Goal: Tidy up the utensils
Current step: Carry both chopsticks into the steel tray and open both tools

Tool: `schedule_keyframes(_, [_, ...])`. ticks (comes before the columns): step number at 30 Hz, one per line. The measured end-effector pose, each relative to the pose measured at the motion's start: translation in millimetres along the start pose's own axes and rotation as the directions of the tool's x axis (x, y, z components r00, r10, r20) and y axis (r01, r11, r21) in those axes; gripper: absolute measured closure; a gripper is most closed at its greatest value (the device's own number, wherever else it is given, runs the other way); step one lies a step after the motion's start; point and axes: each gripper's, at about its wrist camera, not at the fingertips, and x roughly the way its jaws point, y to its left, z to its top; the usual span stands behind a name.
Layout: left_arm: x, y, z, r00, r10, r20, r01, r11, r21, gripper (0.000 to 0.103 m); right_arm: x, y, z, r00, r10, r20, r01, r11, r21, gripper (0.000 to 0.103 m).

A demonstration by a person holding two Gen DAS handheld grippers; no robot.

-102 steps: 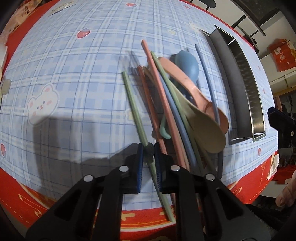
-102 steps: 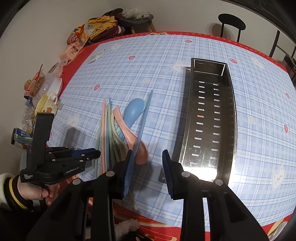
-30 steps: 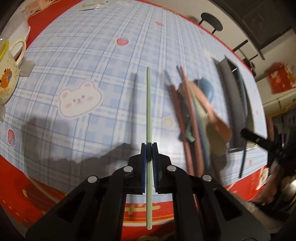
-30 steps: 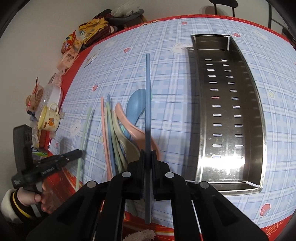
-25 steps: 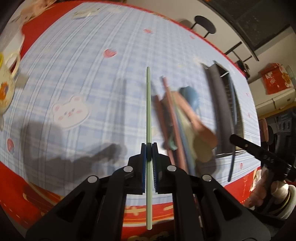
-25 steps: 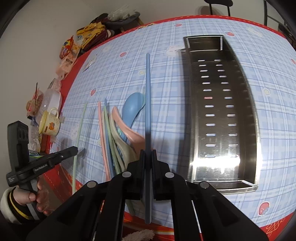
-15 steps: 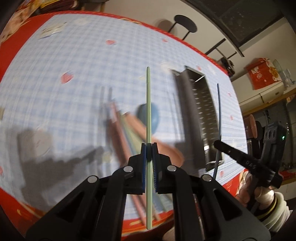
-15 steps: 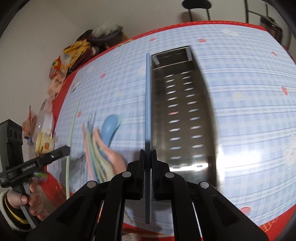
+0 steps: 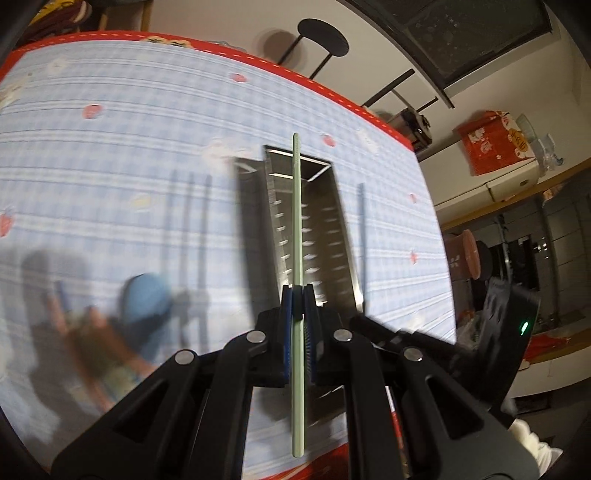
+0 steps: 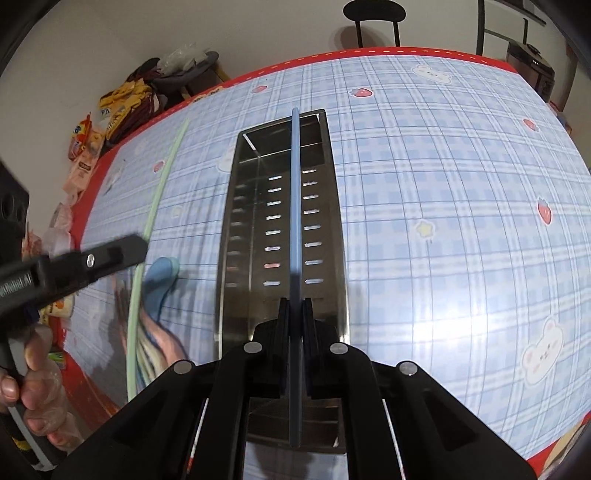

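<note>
Currently: table [image 10: 443, 221] under a blue plaid cloth with bear and strawberry prints, red border at the edges. On it lies the long steel tray [image 10: 255, 177] with a slotted floor, running lengthwise away from both cameras; it holds no utensils that I can see.

Right gripper [image 10: 294, 314]: jaws fully closed on the blue chopstick [image 10: 294, 206], clamped at roughly a third of its length from the near end. Stick points straight ahead, in the air over the tray, lined up with the tray's long axis, far tip near the tray's far wall. Whether it touches the tray floor: cannot tell.

Left gripper [image 9: 296, 301]: jaws fully closed on the green chopstick [image 9: 296, 221], same grip style, near end sticking out behind the pads. In the left wrist view it overlaps the tray [image 9: 317, 229]; in the right wrist view the green chopstick [image 10: 159, 192] sits to the left of the tray, above the cloth. Left wrist view is motion-blurred, so exact height is unclear.

Left of the tray, on the cloth: pile of remaining utensils [image 10: 155, 332], with a blue spoon [image 10: 160, 280] on top at its far end, pinkish and pale handles under it. Blurred in both views; count not readable.

Background: black stool [image 10: 373, 14] beyond the table, snack packets [image 10: 88, 144] off the far left corner.
</note>
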Motion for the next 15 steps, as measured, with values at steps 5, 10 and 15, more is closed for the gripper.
schedule_keyframes(5, [24.0,-13.1,11.2,0.999,-0.042,-0.011,0.042,0.998,-0.036,0.093,8.0,-2.7,3.8,1.0,-0.017,-0.013,0.017,1.0,-0.002,0.096])
schedule_keyframes(10, [42.8,-12.7,16.8,0.999,-0.032,-0.029,0.03,0.996,-0.083,0.093,11.1,-5.3,9.8,1.0,-0.019,-0.002,0.019,1.0,0.016,0.096])
schedule_keyframes(15, [56.5,-10.6,17.6,0.999,-0.005,-0.048,0.001,0.996,-0.091,0.093,13.3,-3.0,12.8,1.0,-0.027,-0.003,0.027,1.0,0.005,0.096])
